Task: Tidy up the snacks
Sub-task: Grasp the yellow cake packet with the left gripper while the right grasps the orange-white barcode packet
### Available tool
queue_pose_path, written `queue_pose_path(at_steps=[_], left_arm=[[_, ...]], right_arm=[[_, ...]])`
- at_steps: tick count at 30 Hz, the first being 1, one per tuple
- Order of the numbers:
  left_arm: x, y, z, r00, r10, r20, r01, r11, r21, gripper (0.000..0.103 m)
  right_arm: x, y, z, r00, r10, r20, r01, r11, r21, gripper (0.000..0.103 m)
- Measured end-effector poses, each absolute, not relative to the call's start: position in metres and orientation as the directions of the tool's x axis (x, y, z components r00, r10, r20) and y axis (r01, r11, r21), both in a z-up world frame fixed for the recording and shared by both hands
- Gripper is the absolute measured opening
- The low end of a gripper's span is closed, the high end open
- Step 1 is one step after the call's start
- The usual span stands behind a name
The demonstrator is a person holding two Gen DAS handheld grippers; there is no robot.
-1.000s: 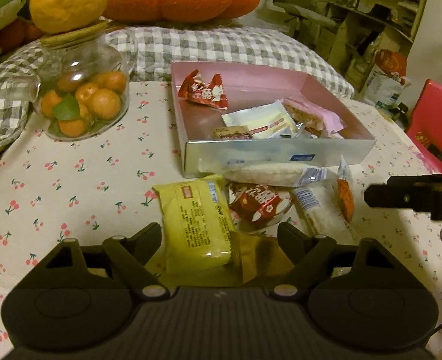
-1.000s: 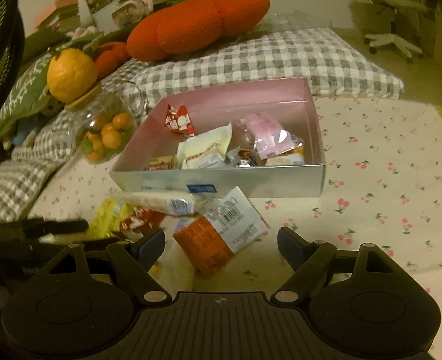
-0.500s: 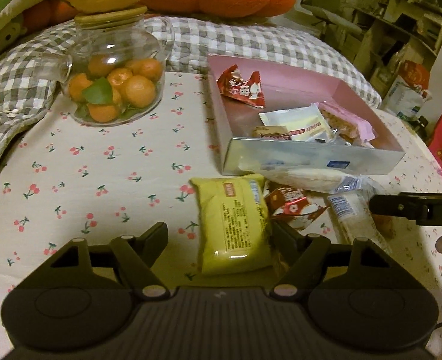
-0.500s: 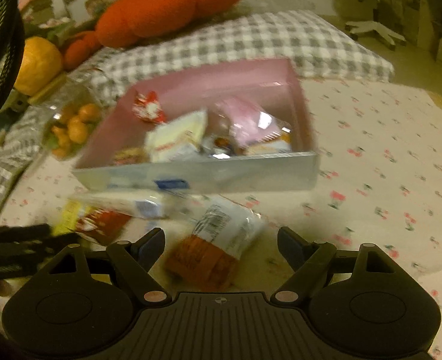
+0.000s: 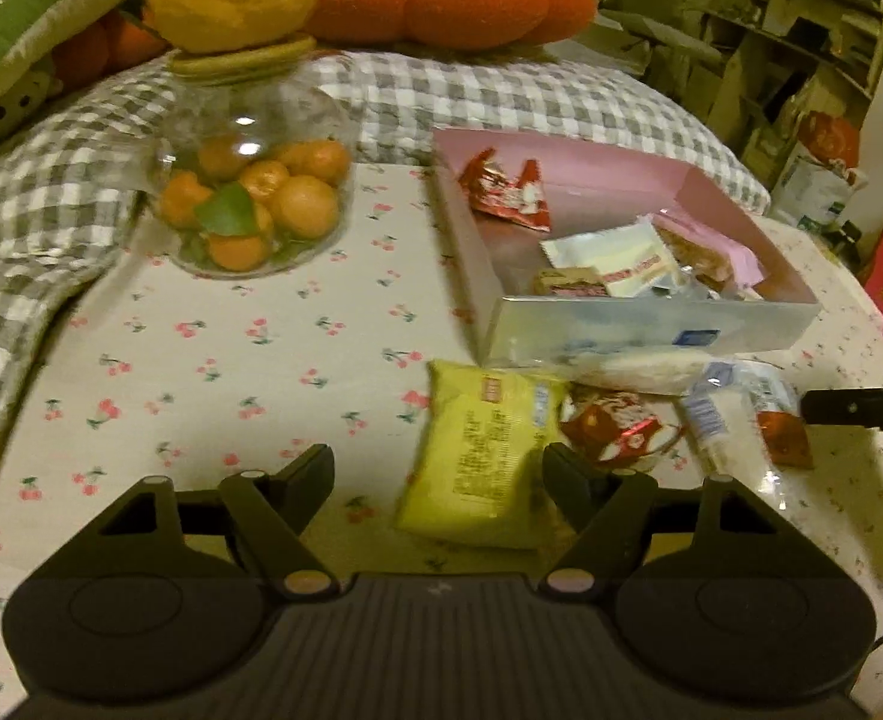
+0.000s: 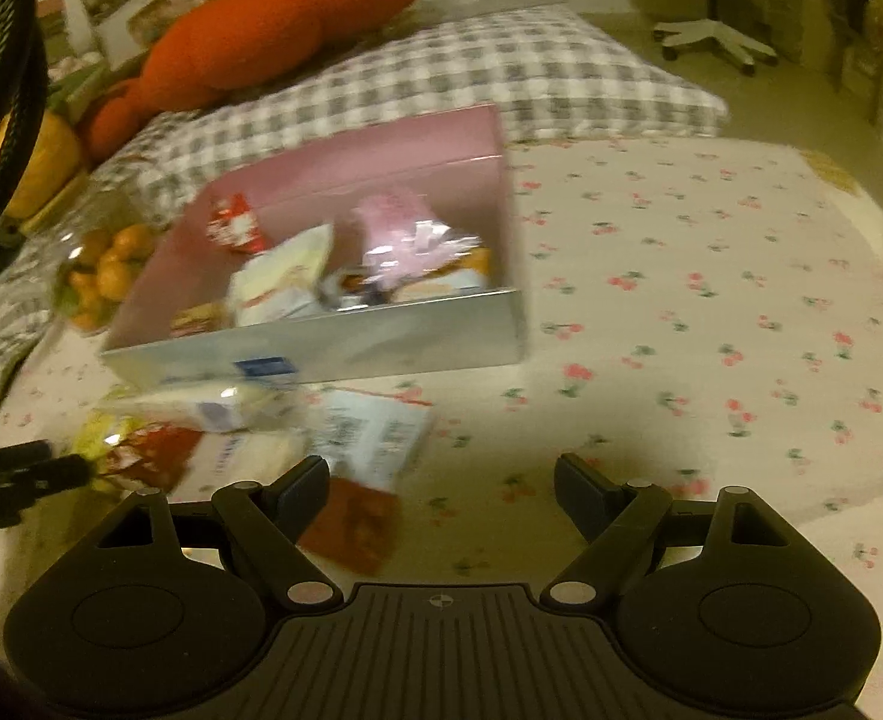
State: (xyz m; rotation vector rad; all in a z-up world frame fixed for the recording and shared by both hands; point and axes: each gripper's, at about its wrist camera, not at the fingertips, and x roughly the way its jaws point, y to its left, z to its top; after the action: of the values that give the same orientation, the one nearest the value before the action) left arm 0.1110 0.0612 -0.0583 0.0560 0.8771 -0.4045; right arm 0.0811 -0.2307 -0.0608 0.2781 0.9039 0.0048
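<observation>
The left gripper has drifted left, its jaws spread and empty, so the yellow snack packet now lies by its right finger. The right gripper, also wide open, hangs over loose snacks before the pink box.
</observation>
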Motion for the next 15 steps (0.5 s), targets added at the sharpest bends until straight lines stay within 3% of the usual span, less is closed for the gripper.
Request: queue_pose_path(at_steps=[9, 15], left_arm=[[0.114, 0.04, -0.069, 0.543, -0.267, -0.796, 0.379, 0.924, -0.051, 0.067], [0.116, 0.047, -0.067, 0.544, -0.255, -0.799, 0.39, 0.921, -0.029, 0.057]], right_arm=[[0.095, -0.195, -0.067, 0.62, 0.101, -0.778, 0.043, 0.986, 0.163, 0.086], [0.091, -0.194, -0.07, 0.609, 0.034, -0.792, 0.006, 0.999, 0.047, 0.084]])
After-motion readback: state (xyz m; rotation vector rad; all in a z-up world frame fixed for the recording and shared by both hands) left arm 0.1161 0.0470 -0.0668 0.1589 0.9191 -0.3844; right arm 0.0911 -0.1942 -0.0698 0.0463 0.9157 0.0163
